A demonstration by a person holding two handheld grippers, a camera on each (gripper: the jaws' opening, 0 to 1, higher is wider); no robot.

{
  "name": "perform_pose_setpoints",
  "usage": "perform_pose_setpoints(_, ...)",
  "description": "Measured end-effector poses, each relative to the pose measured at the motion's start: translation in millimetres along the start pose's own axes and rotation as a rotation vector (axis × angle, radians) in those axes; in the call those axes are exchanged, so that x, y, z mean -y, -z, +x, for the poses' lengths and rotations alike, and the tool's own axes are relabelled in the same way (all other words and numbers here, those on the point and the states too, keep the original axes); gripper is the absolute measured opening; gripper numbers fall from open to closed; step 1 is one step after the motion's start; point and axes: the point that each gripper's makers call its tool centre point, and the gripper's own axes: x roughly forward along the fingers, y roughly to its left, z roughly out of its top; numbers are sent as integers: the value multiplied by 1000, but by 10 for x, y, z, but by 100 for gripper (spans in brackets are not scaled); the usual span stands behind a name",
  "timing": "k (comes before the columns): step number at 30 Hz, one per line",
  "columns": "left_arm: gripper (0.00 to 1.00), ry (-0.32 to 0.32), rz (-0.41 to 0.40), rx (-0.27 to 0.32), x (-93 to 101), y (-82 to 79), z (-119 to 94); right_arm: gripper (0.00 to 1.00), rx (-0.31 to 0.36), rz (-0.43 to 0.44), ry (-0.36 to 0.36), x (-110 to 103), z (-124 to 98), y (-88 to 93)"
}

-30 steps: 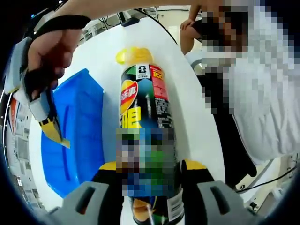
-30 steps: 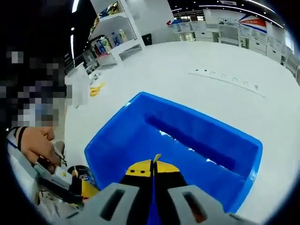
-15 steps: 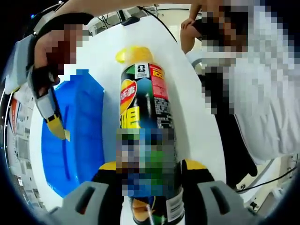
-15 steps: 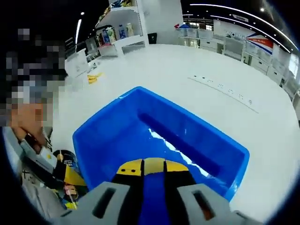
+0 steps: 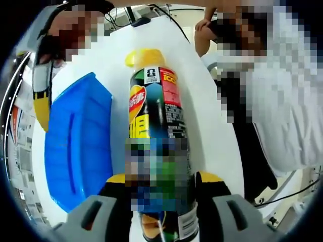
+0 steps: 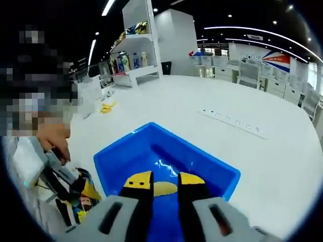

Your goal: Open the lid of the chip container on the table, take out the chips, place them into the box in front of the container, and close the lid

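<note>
The chip container, a black can with a yellow lid at its far end, lies along my left gripper, which is shut on its lower body. Left of it stands the blue box. My right gripper hangs at the upper left, above the box's far side. In the right gripper view, my right gripper is open above the blue box, and a pale yellow chip lies in the box between the jaws. The can and the left gripper show at the lower left.
The white table stretches wide beyond the box, with a power strip on it and shelves at the back. A person in white sits close to the can's right side. Cables lie at the table's far end.
My right gripper has opened and pulled up and back from the box; the chip it pinched now lies inside. The left gripper and the can have held still.
</note>
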Motion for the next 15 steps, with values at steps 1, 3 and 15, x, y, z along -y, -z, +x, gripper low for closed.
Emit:
perform_pose_setpoints(1, 50, -1, 3, -3, 1, 1, 1, 21, 8, -32, -10, -2, -53, 7)
perform_pose_setpoints(3, 50, -6, 8, -13, 4, 1, 4, 21, 15, -110, -27, -5, -209, 63)
perform_pose_setpoints(15, 50, -18, 19, -20, -8, 4, 5, 28, 340, -208, -45, 302, -1375, 42)
